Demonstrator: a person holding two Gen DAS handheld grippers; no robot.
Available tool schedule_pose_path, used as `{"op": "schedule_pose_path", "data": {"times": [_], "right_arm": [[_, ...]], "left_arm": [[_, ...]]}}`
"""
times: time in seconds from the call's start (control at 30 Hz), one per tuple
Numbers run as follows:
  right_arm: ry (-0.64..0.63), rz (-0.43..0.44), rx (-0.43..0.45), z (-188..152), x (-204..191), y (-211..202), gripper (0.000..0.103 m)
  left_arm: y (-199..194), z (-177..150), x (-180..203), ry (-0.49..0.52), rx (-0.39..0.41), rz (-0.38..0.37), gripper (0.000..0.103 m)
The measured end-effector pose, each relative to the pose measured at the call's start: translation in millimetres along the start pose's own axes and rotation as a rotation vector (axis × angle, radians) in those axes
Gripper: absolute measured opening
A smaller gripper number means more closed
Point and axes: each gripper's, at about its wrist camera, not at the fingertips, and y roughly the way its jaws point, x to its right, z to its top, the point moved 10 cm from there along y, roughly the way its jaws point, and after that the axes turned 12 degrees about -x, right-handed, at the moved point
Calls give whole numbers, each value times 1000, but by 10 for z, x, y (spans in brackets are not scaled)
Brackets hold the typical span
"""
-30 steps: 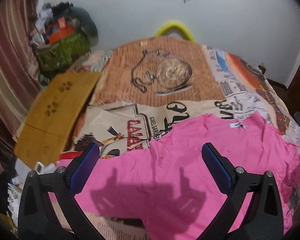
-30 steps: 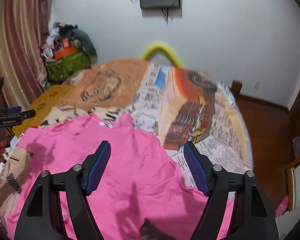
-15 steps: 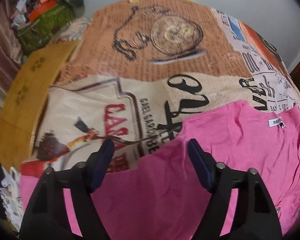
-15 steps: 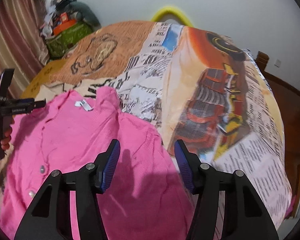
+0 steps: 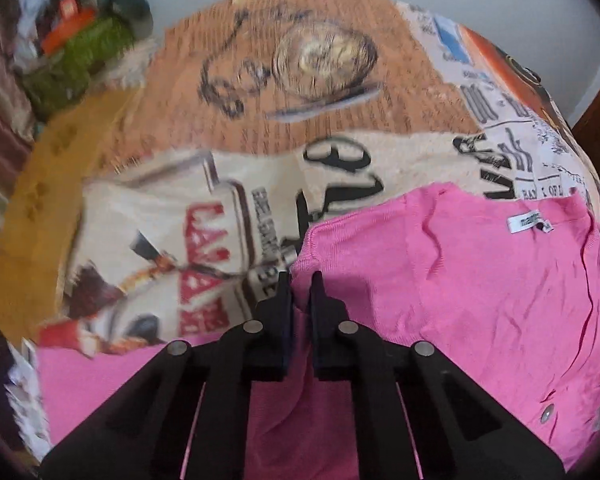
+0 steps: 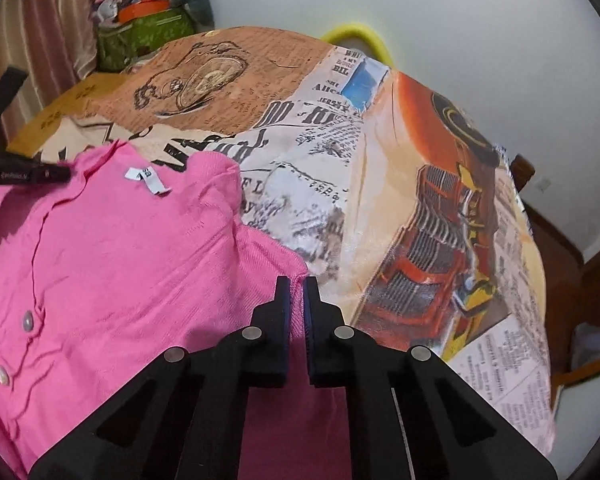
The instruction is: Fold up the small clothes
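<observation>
Both grippers: matte black, two-finger, triangulated link arms.
Left gripper (image 5: 301,280) and right gripper (image 6: 296,285) each show four round silver pivot pins, triangular cut-outs in the outer arms at 5 and 7 o'clock; blue pads (image 6: 307,304) line the right's fingers.

A small cardigan (image 6: 112,264) lies spread flat on the bed's printed cover (image 6: 380,184), at its near side. Its neck label (image 6: 148,178) sits at the far edge, its buttons (image 6: 28,322) toward the left in the right wrist view. The left claw (image 5: 300,280) sits at the garment's left edge, the right claw (image 6: 296,284) at its right edge. Behind the bed's far left corner stands a heaped bag (image 6: 144,36).
</observation>
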Motion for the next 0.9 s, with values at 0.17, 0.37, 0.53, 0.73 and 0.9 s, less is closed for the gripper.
{"op": "schedule_pose_path", "data": {"times": [0.17,0.37,0.53,0.73,0.9], "right_arm": [[54,-47,33,122,408,-141,4],[89,-133,49,320,769,-175,4],[95,-166,15,325,807,23,4],[80,-168,13,273,731,91,5],[57,-132,32,282,601,-115,26]], "left_arm": [[-319,262,-39,-17,78,20,6],[-304,573,10,-71,84,-8,6],[53,582,68,-79,21,12,7],[185,439,67,-54,-7,4,15],[-227,327,-142,-51,74,10,38]]}}
